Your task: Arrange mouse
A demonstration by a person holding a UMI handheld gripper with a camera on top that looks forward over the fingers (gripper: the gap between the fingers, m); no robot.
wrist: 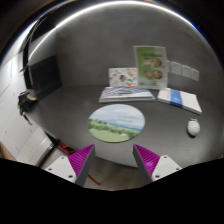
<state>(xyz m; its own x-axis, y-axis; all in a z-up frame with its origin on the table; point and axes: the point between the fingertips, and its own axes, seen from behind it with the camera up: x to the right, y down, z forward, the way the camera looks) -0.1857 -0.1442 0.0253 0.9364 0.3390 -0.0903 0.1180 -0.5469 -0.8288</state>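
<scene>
A: We're looking out along the tool (pixel 115 160) and its two magenta pads (pixel 82 158) stand well apart, jaws wide open, nothing gripped between them.

B: And the mouse (pixel 193 127)?

A: White, small, sitting on the grey counter (pixel 60 110) out at about two o'clock from the fingers, well beyond them and off to the side. No contact at all.

B: What's dead ahead, then?

A: A round mat (pixel 116 122) at twelve o'clock, just beyond the fingertips, printed with a landscape, green field under a pale sky. The mouse lies near its three o'clock edge, apart from it.

B: Further back?

A: A flat booklet (pixel 127 94) lies at twelve o'clock beyond the mat, and a book with a blue spine (pixel 179 98) rests behind the mouse. Two picture cards stand upright at the back: a smaller one (pixel 122 75) and a taller green-edged one (pixel 151 62). Over at ten o'clock there's a dark monitor (pixel 43 72).
</scene>
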